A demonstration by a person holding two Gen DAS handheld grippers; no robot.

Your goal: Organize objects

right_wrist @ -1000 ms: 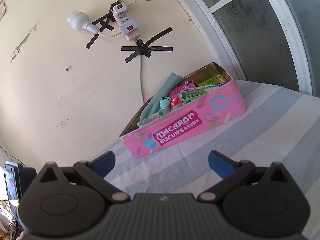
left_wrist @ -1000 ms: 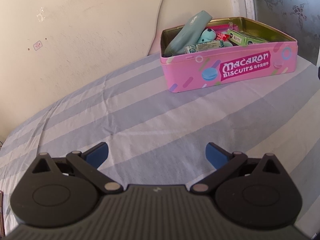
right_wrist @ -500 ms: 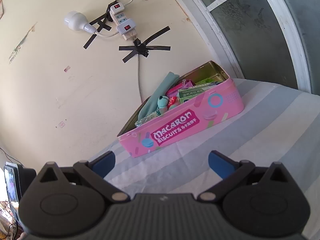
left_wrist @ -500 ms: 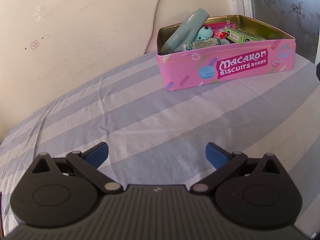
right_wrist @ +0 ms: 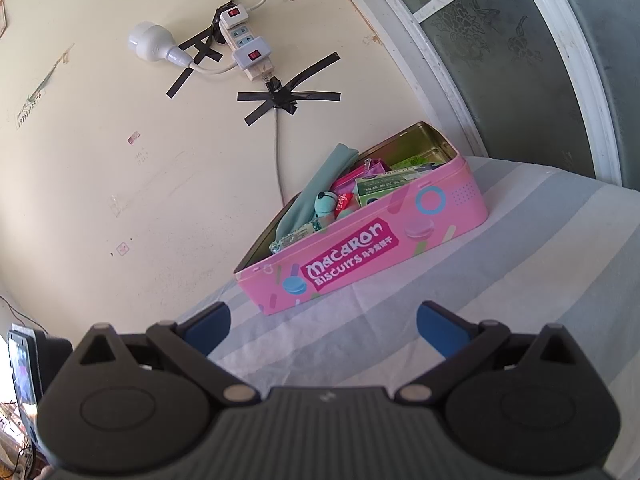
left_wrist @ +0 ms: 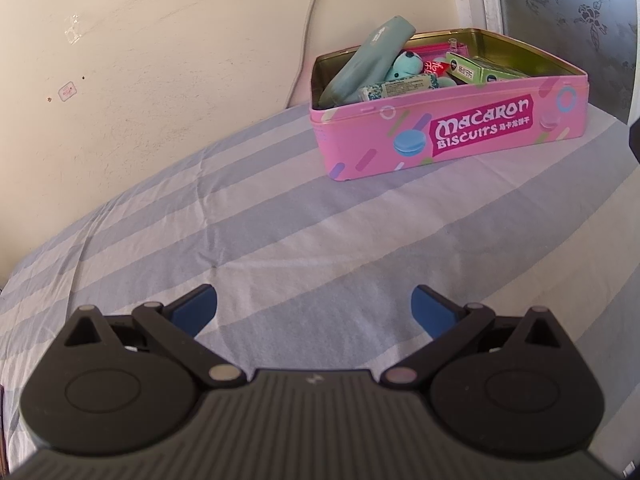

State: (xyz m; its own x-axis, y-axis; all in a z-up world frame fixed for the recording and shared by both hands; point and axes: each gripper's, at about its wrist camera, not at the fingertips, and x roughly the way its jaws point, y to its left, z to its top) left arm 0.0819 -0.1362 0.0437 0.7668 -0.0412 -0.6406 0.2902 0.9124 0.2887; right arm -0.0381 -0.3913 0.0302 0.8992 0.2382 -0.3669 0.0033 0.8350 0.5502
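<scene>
On the striped bedsheet [left_wrist: 280, 220], near the wall, sits the pink biscuit tin [left_wrist: 448, 136], lid off, already full of stuff. Vs a sec ago: in the left view the tin has slid lower + looks a bit nearer; in the right view it sits lower and more central. So both tongs are shifting their aim on the tin, neither is carrying anything. Nothing loose shows on the sheet in either view, so I'd judge the sorting is close to done or between items – can't tell which.

Left tongs [left_wrist: 314, 304]: jaws spread wide, empty, low over the sheet, well short of the tin. Right tongs [right_wrist: 323, 320]: also spread wide, empty, held higher, looking down on the tin [right_wrist: 360, 240] from its left end.

Materials etc:
- tin: thin metal, rectangular w/ rounded corners, glossy pink print outside, gold bare metal inside; rigid, slippery walls
- teal pouch [left_wrist: 368, 60]: soft fabric, long, leaning on the tin's left end, its top poking over the rim
- small teal plush toy [left_wrist: 406, 66]: fuzzy, squashy, next to the pouch
- green cardboard box [left_wrist: 480, 70]: flat, hard edges, lying toward the right
- narrow speckled packet [left_wrist: 396, 88] along the front wall; red wrapper partly hidden behind it
- sheet: cotton-like, blue/white bands, faint creases, smooth enough
- tong pads: blue, flat, prob rubbery

Wall behind: a power strip [right_wrist: 244, 46] taped up w/ black tape, cable hanging down behind the tin
</scene>
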